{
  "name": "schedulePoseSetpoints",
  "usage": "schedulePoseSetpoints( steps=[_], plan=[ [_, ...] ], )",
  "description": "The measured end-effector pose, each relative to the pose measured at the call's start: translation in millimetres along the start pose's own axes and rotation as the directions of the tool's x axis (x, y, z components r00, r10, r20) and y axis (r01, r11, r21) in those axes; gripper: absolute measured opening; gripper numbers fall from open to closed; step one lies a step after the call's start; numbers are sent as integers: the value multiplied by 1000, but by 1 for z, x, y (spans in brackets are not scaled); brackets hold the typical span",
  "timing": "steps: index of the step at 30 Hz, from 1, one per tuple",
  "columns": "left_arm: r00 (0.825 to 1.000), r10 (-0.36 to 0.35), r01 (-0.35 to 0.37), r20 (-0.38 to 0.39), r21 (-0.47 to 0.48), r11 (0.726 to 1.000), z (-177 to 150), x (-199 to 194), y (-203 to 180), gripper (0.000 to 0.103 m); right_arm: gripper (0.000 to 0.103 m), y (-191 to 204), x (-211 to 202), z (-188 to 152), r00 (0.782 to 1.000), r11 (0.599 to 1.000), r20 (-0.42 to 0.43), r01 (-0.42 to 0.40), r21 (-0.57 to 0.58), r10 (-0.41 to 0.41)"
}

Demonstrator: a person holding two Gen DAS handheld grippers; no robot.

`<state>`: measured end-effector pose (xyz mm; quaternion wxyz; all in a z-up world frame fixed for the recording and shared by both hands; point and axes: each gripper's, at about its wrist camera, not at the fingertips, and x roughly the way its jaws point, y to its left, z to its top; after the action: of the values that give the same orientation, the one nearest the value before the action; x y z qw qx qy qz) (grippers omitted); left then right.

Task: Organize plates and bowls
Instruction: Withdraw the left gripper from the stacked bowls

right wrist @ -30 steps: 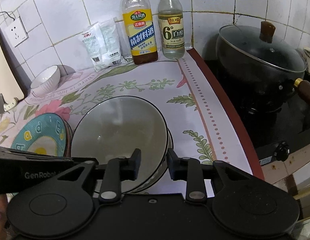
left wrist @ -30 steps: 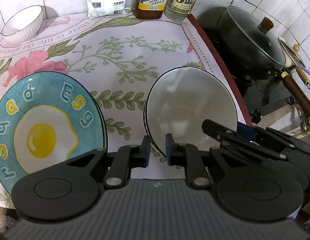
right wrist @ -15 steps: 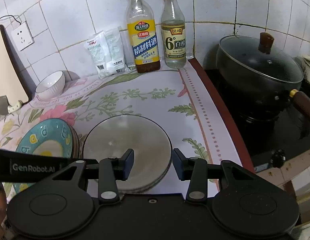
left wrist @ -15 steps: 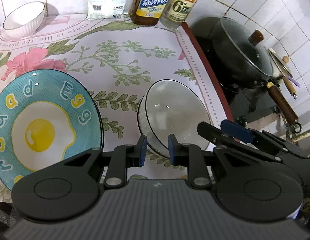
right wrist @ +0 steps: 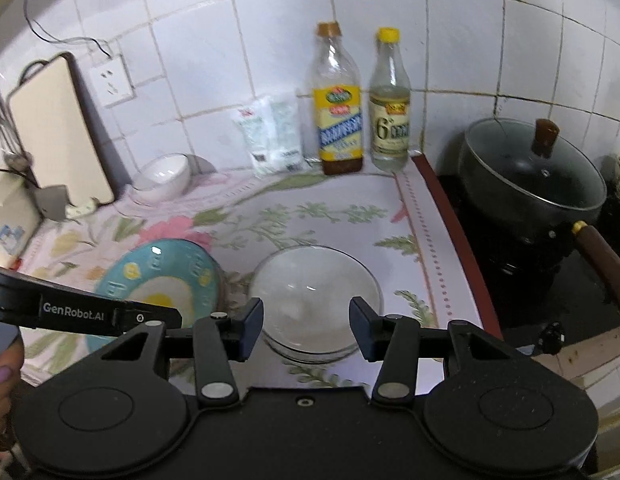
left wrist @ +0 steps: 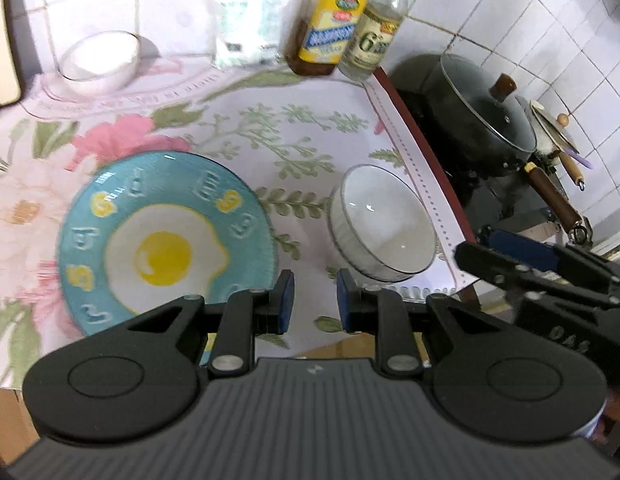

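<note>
Both tongs hang released, gripping nothing: left tongs [left wrist: 312,300] near the egg plate [left wrist: 165,236], right tongs [right wrist: 305,328] over the clear bowl [right wrist: 316,300].

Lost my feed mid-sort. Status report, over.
Left gripper open, empty. Right gripper open, empty. Big bowl on the mat beside egg plate; small bowl at the wall. Nothing in the way.

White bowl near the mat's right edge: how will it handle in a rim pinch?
The white bowl looks like glazed ceramic with a shiny interior, so probably rigid but slippery between the fingers. Its walls seem thick, so likely heavyish for its size. It sits close to the mat edge beside the stove, so a slip might chip it.
</note>
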<state>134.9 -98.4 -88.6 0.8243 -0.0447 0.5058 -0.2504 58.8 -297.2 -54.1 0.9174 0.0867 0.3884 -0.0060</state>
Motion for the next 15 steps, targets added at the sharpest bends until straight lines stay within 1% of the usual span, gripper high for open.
schedulePoseSetpoints(
  steps=[7, 15],
  plan=[
    [997, 54, -54, 54, 8, 999, 0, -33, 26, 23, 57, 19, -16, 11, 996, 997, 44, -75, -6, 76],
    [991, 80, -81, 103, 0, 997, 9, -56, 54, 25, 62, 48, -12, 22, 991, 993, 65, -114, -25, 115]
  ],
)
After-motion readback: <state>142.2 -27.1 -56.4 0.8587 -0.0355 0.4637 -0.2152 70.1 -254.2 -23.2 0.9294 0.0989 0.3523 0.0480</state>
